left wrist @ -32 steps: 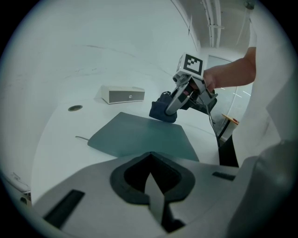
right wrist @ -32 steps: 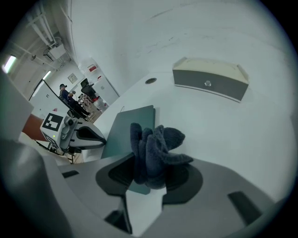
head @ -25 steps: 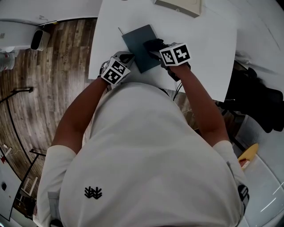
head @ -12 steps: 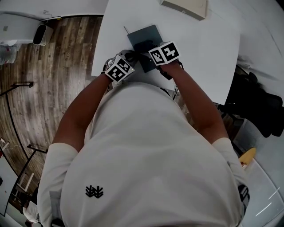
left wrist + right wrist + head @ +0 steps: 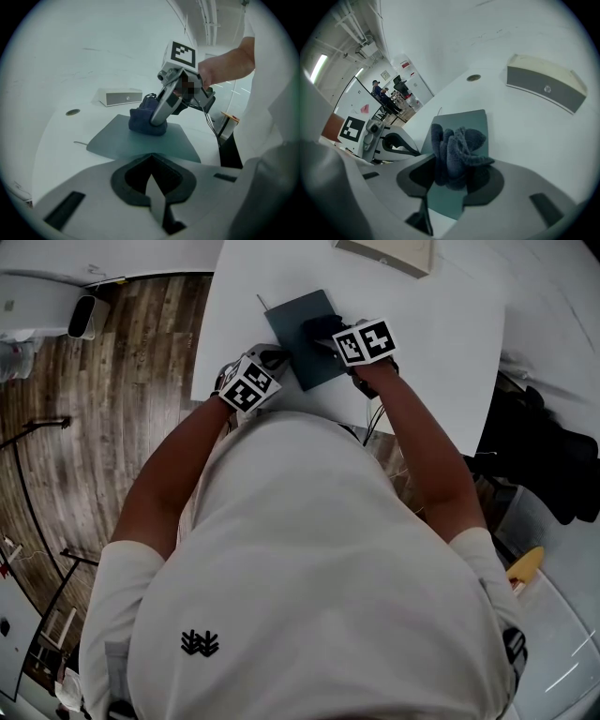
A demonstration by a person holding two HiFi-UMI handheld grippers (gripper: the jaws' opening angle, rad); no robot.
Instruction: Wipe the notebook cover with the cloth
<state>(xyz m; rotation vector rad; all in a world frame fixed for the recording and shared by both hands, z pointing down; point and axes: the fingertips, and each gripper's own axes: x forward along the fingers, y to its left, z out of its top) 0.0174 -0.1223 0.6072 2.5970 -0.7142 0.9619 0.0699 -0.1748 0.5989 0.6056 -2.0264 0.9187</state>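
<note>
Dark-teal notebook (image 5: 292, 322) flat on table (image 5: 441, 362), crumpled navy cloth (image 5: 458, 147) clamped in right claw (image 5: 457, 172), left claw (image 5: 152, 177) closed, empty

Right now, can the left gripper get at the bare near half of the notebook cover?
Probably yes. The notebook lies directly ahead of the left gripper; the right gripper and cloth sit farther along, leaving the near cover bare.
</note>
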